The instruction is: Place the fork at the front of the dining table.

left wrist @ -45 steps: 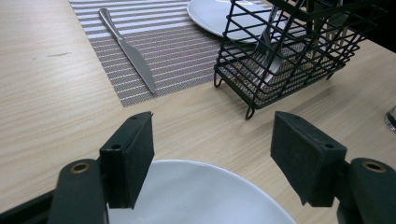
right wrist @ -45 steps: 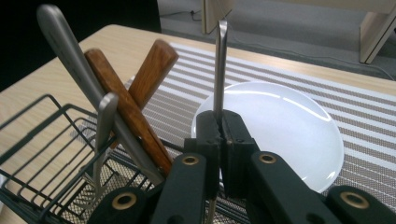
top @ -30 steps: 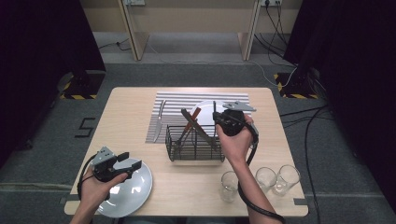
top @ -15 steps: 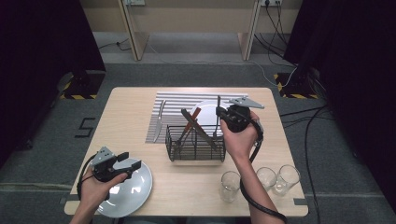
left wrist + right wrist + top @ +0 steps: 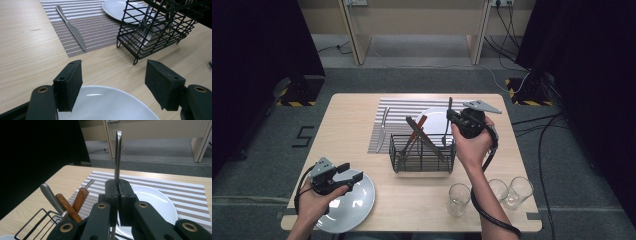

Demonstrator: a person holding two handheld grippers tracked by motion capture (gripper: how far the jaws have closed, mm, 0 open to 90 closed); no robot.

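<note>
Right tongs [image 5: 451, 119] are clamped tight on a spoon [image 5: 117, 155], handle pointing straight up above the black cutlery basket [image 5: 422, 152] and white plate [image 5: 152, 200]. Left tongs [image 5: 120, 82] hang spread wide over the near plate [image 5: 105, 105].

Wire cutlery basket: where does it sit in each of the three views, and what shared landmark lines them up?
High view: wire basket at table centre, just left of the right gripper, which clamps a metal utensil.
Left gripper view: basket upper right, beyond the open jaws.
Right gripper view: basket in the bottom left corner, holding wooden-handled cutlery.
Shared landmark: the striped placemat next to it.
</note>
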